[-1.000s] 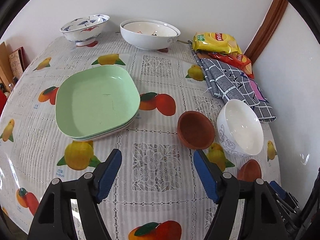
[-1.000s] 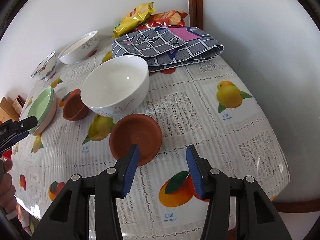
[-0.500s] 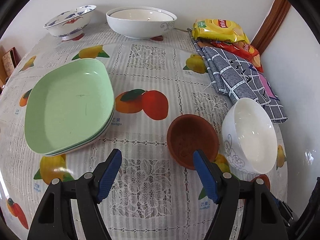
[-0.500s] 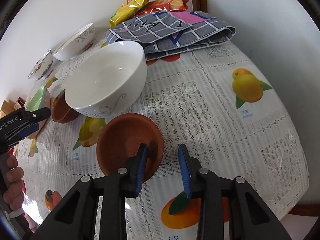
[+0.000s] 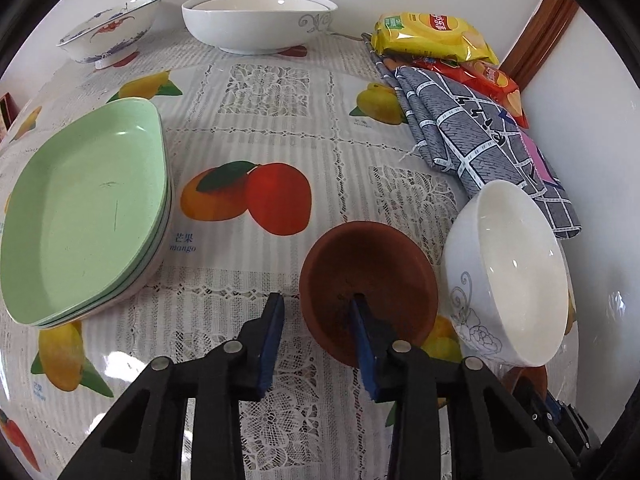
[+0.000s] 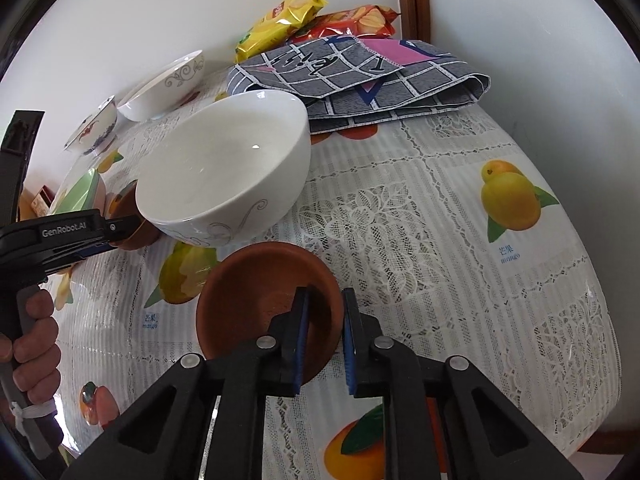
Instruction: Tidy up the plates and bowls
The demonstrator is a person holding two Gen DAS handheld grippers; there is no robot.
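Two small brown clay bowls stand on the fruit-print tablecloth. My left gripper [image 5: 316, 312] straddles the near rim of one brown bowl [image 5: 372, 264], its right finger inside, its left finger outside; the jaws are partly closed and apart from the rim. My right gripper [image 6: 324, 320] has narrowed around the right rim of the other brown bowl [image 6: 256, 292], left finger inside, right finger outside. A white bowl [image 5: 516, 264] sits between the two; it also shows in the right wrist view [image 6: 224, 176]. Stacked green plates [image 5: 84, 208] lie at the left.
A large white bowl [image 5: 260, 24] and a blue-and-red patterned bowl [image 5: 108, 32] stand at the back by the wall. A grey checked cloth [image 5: 476, 140] and snack bags [image 5: 432, 36] lie at the back right. The table edge [image 6: 592, 320] drops off to the right.
Both grippers moved forward onto the brown bowls' rims and both have narrowed. The left one shifted right, from the open cloth to its bowl.
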